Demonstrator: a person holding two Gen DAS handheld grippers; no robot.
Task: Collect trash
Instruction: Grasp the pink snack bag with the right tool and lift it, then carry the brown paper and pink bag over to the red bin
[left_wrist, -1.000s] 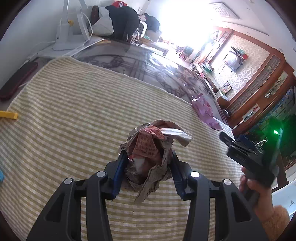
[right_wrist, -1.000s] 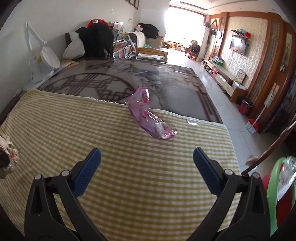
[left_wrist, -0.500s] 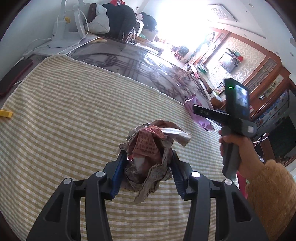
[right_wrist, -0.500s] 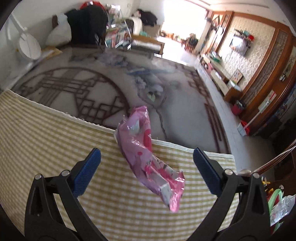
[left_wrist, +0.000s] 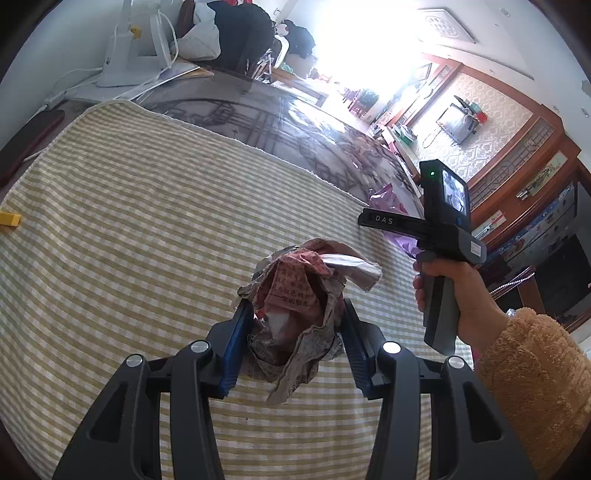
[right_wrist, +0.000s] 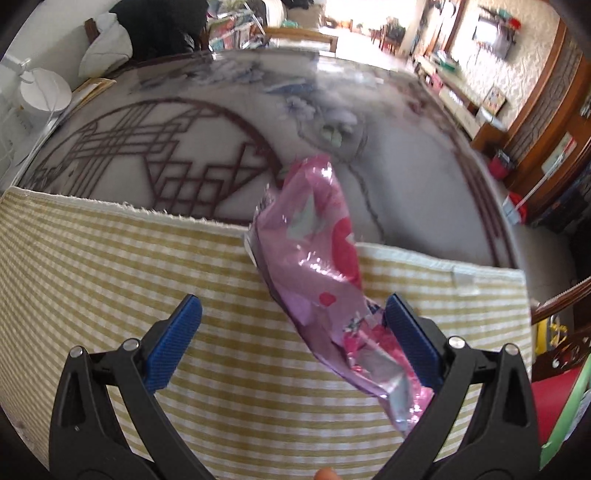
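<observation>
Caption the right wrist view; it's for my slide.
Open right gripper over a pink wrapper on the checked cloth.

Each camera looks forward and down along its own fingers, close over the checked cloth (left_wrist: 147, 229). The left view catches the right gripper (right_wrist: 293, 325) ahead to its right. Both views share the cloth, pink wrapper (right_wrist: 317, 266) and patterned tabletop (right_wrist: 406, 192).

Black arms with round silver screws and blue ribbed pads (left_wrist: 232, 350) were seen on the left gripper (left_wrist: 293, 349). A fuzzy tan sleeve (left_wrist: 532, 384) was worn. The right gripper (right_wrist: 293, 332) was built alike.
</observation>
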